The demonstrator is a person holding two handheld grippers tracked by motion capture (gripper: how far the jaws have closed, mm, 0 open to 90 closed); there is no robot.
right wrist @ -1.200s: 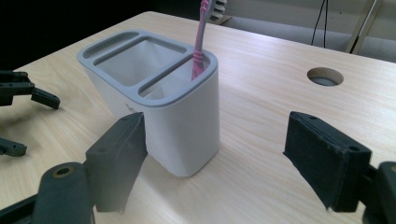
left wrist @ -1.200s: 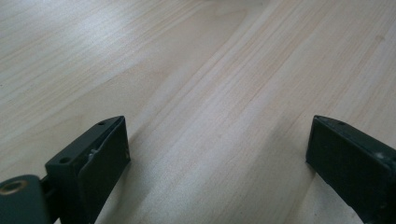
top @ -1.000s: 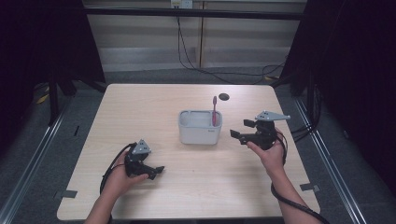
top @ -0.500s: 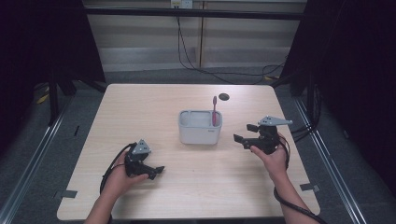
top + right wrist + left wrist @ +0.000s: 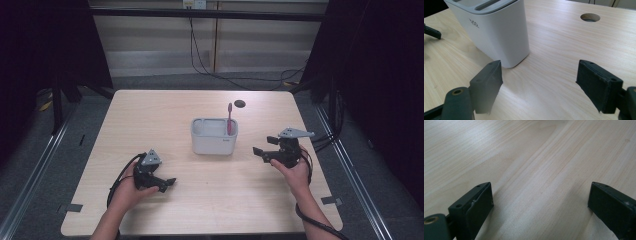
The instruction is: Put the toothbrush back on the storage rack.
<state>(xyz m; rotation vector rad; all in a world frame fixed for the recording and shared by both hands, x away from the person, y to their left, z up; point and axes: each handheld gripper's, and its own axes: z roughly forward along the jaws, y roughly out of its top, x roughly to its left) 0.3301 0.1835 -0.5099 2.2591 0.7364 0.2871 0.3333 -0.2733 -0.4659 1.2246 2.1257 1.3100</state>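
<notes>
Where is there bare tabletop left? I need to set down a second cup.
Bare wood lies left of the white holder out to the table edge, and behind it short of the round hole. Tightest is between holder and right gripper; the left gripper occupies the near-left.

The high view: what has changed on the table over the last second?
The right gripper drew back from the white holder toward the person, jaws open and empty. The left gripper, the holder and the pink toothbrush stayed put.

Light wood table [image 5: 150,120], round hole [image 5: 240,104]; white holder [image 5: 212,140] at centre
</notes>
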